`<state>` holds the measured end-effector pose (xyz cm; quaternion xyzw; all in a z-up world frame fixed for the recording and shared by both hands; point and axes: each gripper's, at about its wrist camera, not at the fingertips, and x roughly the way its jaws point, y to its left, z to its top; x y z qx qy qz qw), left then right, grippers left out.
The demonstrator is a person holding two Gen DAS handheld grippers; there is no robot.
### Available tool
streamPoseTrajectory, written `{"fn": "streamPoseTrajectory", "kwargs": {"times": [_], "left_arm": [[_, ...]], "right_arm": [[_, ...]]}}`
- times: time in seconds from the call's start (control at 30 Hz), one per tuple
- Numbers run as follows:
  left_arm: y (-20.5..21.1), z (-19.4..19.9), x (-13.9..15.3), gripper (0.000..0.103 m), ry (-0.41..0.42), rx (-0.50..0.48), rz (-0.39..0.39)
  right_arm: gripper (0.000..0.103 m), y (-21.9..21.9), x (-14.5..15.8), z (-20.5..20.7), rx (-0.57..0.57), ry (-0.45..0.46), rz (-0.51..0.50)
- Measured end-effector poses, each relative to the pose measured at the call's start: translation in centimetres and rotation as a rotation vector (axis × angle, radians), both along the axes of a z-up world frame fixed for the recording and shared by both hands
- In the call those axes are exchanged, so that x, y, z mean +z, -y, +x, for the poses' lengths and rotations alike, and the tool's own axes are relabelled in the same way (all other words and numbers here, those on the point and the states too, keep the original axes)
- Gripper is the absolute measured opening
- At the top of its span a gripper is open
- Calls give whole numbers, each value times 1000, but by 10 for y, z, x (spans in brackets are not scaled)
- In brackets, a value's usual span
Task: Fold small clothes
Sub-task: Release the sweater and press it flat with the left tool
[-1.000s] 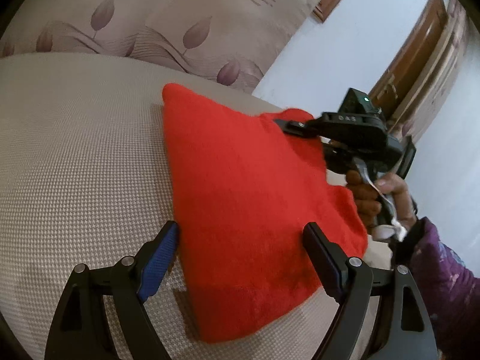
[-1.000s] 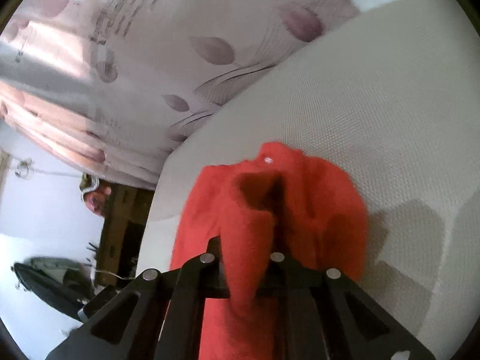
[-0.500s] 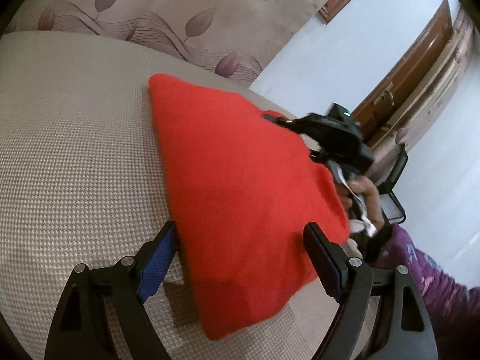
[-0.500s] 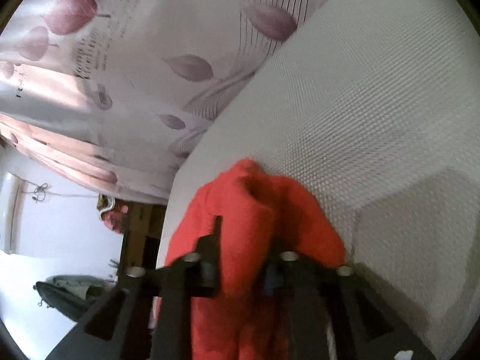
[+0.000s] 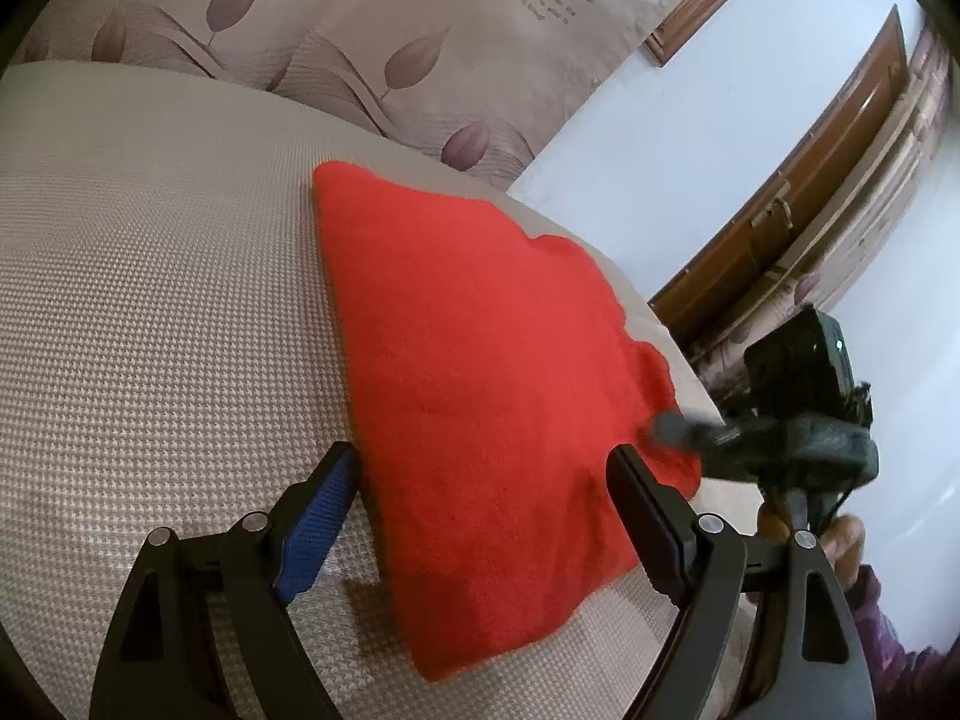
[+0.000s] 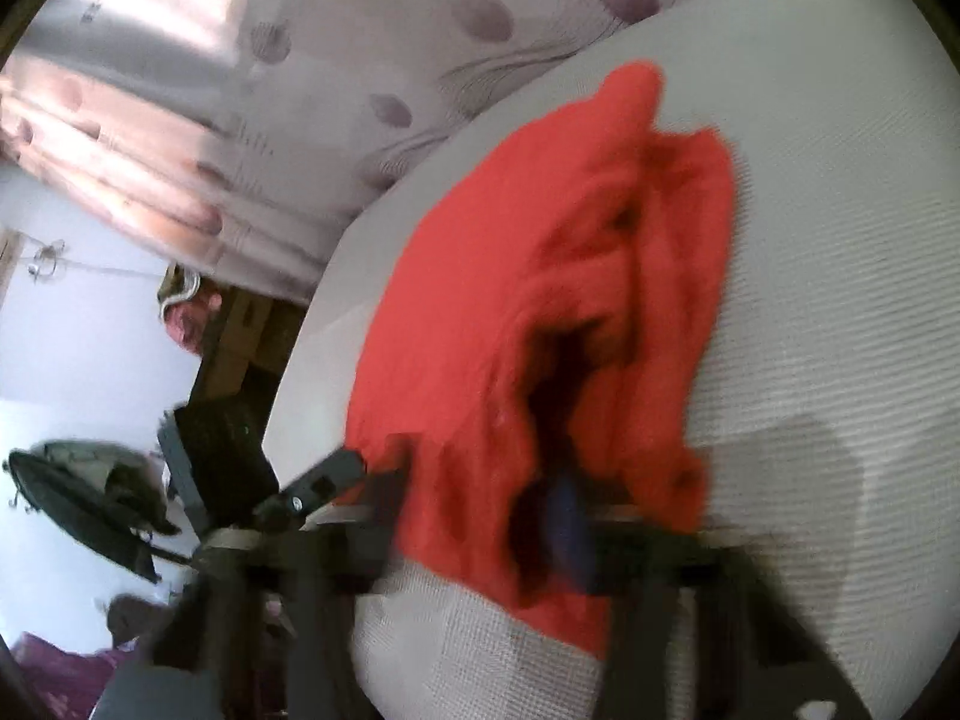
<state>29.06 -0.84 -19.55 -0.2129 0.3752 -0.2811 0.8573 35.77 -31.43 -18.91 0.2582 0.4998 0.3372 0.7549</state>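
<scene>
A red fleece garment (image 5: 480, 396) lies folded on a beige textured cushion (image 5: 150, 300). My left gripper (image 5: 486, 516) is open, its fingers straddling the garment's near end just above it. My right gripper (image 5: 678, 429) reaches in from the right at the garment's right edge. In the blurred right wrist view the red garment (image 6: 540, 300) bunches between my right gripper's fingers (image 6: 480, 516), which look spread apart with cloth lying across them; a blue pad (image 6: 564, 516) shows through the folds.
A leaf-patterned curtain (image 5: 390, 30) hangs behind the cushion. A white wall and wooden door frame (image 5: 780, 198) stand to the right. The cushion's edge (image 6: 312, 372) drops off to the left in the right wrist view, with dark objects (image 6: 90, 498) beyond.
My right gripper has carried the garment's far right part down toward the near right edge and its fingers have parted. The left gripper stayed open over the near end.
</scene>
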Motion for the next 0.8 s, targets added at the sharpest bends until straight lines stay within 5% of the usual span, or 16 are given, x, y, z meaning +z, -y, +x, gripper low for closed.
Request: {"fn": "streamPoseTrajectory", "kwargs": {"times": [0.2,0.3,0.43,0.7,0.8], "left_arm": [[-5,-4,4,84,32,12,-19],[-2,-3,3,84,26,-3,-8],[1,-6,6,84,46,-8,17],[15,1,3,84,10,-14,104],[25,2,3,84,7,-39,149]], "right_arm": [[4,38,26,-24,-78,76,48],[4,41,-10,-21,-77,-41,4],[2,54,-41,-26,-123,-108,96],[10,45,-11,-37,-113,3,-6],[10,50,31,-41,-181,140,-112]]}}
